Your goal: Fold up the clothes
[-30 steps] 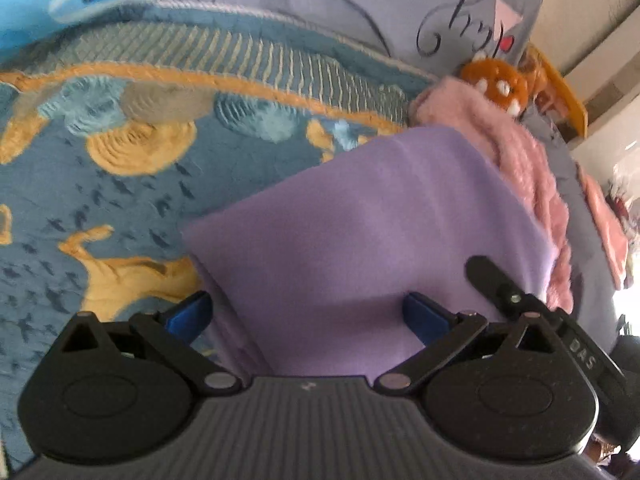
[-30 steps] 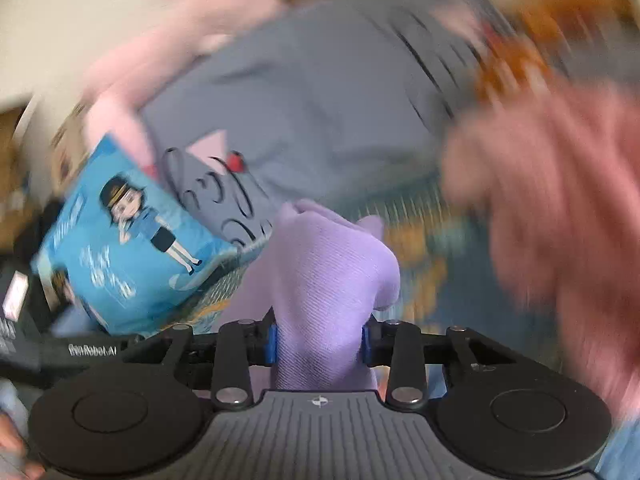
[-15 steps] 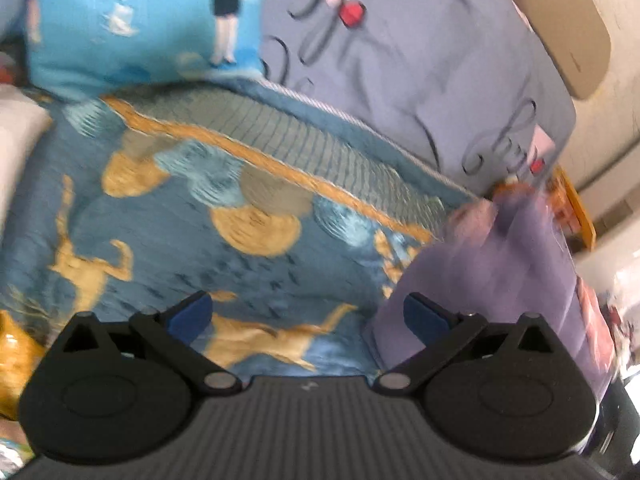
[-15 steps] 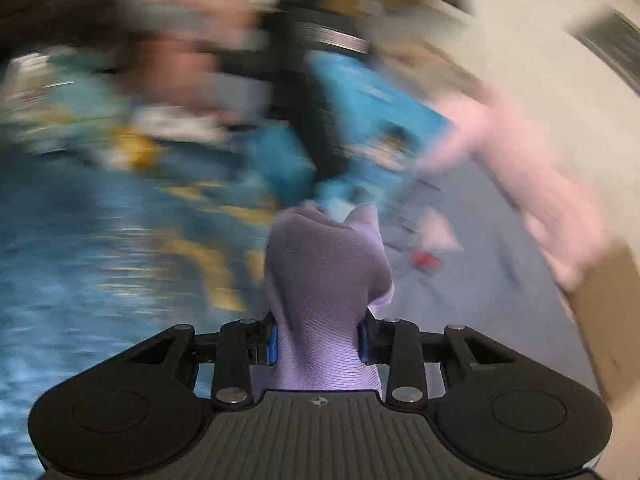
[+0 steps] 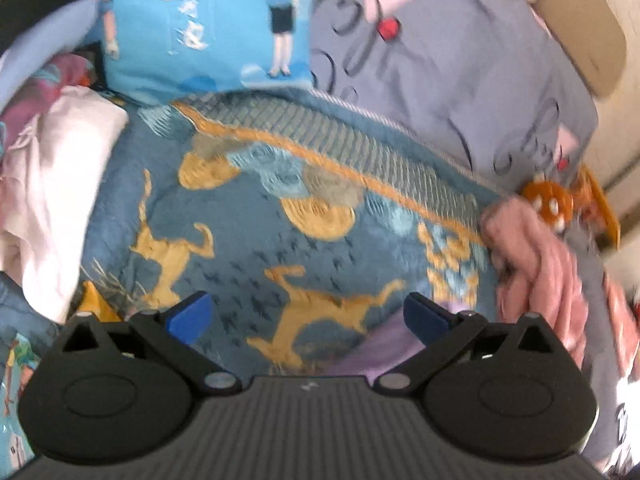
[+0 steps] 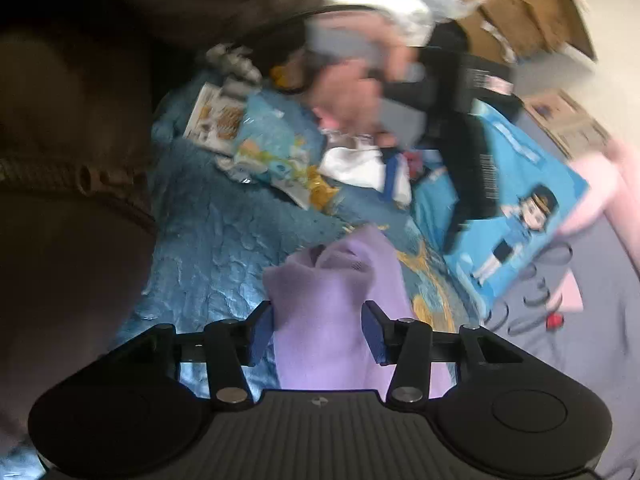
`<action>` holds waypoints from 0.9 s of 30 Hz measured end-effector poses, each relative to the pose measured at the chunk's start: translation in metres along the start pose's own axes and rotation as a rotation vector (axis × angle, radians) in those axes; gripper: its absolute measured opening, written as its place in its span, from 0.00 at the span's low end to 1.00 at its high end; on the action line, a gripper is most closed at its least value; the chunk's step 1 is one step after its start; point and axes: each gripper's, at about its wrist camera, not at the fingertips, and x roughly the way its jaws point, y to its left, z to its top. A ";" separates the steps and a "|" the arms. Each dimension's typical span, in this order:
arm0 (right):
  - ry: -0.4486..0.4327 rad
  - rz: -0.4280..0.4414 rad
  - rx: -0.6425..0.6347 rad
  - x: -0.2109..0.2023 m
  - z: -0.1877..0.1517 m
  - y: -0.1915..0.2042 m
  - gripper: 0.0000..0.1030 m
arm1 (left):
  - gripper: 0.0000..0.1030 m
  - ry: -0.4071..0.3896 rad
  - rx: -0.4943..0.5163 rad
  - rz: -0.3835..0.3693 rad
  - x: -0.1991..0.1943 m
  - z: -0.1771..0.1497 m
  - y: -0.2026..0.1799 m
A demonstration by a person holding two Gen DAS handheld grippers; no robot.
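Note:
A folded lilac garment (image 6: 332, 312) bulges up between the blue pads of my right gripper (image 6: 318, 330), which is shut on it and holds it above the blue patterned bedspread (image 6: 208, 240). In the left wrist view only a corner of the lilac garment (image 5: 372, 354) shows, at the lower right under the right finger. My left gripper (image 5: 308, 314) is open and empty, its blue pads wide apart above the bedspread (image 5: 248, 240).
A pile of white and pink clothes (image 5: 52, 184) lies at the left. A blue cartoon pillow (image 5: 208, 24) and a grey-lilac pillow (image 5: 440, 80) lie at the back. A pink fluffy garment (image 5: 536, 264) and an orange toy (image 5: 548, 200) are at the right.
My left gripper has drawn back off the lilac garment, which has slid out of its view to the lower right. My right gripper has swung left with the garment still held.

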 end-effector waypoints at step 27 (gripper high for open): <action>0.165 -0.154 0.769 0.013 -0.059 -0.092 0.61 | 1.00 0.106 0.097 -0.026 0.008 -0.041 -0.048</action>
